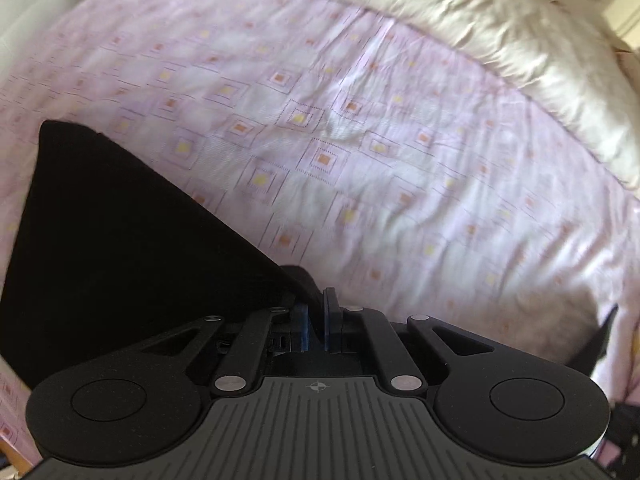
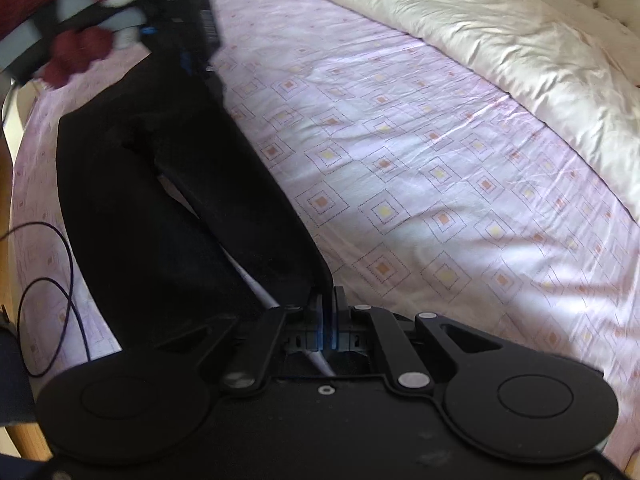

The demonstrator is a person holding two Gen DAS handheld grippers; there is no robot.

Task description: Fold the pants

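Observation:
Black pants [image 2: 168, 200] lie stretched along the left side of a bed with a pink patterned sheet [image 2: 420, 168]. My right gripper [image 2: 329, 300] is shut on one edge of the pants, near a white drawstring [image 2: 260, 284]. My left gripper [image 1: 315, 304] is shut on another edge of the pants [image 1: 120, 240], which spread out to its left over the sheet [image 1: 360, 140]. The left gripper also shows in the right wrist view [image 2: 188, 40], held at the far end of the pants and blurred.
A cream duvet [image 2: 480, 28] is bunched along the far side of the bed; it also shows in the left wrist view [image 1: 500, 20]. A thin dark cable [image 2: 52, 280] loops on the sheet at the left. A wooden bed edge [image 2: 12, 152] runs along the left.

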